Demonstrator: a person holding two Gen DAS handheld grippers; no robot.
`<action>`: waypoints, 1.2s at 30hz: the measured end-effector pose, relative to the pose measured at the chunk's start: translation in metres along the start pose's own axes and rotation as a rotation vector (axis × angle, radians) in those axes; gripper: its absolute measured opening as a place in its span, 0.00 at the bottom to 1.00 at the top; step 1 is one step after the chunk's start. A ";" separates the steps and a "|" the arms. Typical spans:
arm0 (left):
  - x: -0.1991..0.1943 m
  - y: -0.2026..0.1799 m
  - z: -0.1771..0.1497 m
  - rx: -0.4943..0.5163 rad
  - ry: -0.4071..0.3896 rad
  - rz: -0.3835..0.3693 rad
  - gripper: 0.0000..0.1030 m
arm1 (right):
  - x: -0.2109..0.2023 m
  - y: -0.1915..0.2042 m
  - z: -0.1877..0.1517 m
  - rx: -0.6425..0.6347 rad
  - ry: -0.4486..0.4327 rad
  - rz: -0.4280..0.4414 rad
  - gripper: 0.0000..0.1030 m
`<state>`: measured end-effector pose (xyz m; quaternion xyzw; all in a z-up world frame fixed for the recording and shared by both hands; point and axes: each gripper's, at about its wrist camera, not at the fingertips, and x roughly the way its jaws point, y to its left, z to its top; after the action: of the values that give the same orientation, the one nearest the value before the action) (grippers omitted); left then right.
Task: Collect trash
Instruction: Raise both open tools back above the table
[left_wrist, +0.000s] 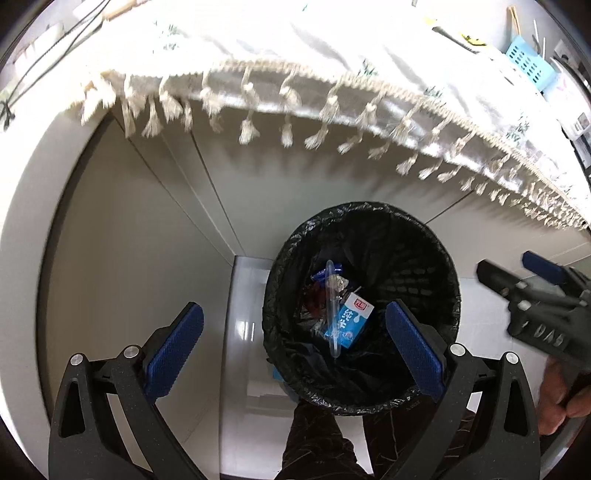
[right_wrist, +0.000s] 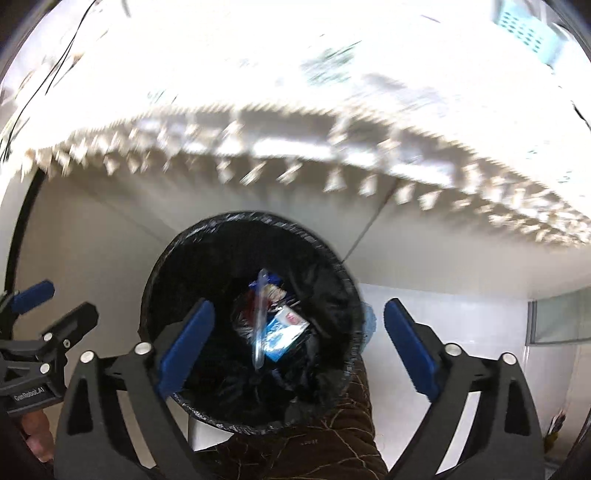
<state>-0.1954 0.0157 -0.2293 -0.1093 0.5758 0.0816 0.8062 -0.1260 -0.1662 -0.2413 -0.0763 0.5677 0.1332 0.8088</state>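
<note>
In the left wrist view, the left gripper (left_wrist: 295, 339) is standing spread and empty above the black-lined bin (left_wrist: 364, 221), where a blue milk carton (left_wrist: 349, 320) is lying. In the right wrist view, the right gripper (right_wrist: 297, 341) is also standing wide, empty, over the same bin (right_wrist: 243, 221) holding the carton (right_wrist: 282, 332).

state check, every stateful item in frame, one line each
left gripper: open, empty
right gripper: open, empty
trash bin: upright, lined with black bag, partly filled
milk carton: lying in bin
clear plastic tube: in bin, on top of the carton
tablecloth: draped, fringe hanging over edge

Open bin (left_wrist: 436, 258) mouth beneath overhanging tablecloth fringe (left_wrist: 325, 110)
</note>
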 end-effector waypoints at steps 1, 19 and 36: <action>-0.004 -0.002 0.002 0.003 -0.008 -0.006 0.94 | -0.007 -0.006 0.003 0.013 -0.013 -0.010 0.90; -0.077 -0.047 0.055 0.090 -0.117 -0.063 0.94 | -0.103 -0.069 0.044 0.052 -0.170 -0.081 0.92; -0.098 -0.088 0.116 0.151 -0.133 -0.092 0.94 | -0.141 -0.120 0.099 0.126 -0.234 -0.107 0.92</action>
<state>-0.0987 -0.0380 -0.0933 -0.0689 0.5201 0.0081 0.8513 -0.0463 -0.2714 -0.0780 -0.0394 0.4719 0.0620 0.8786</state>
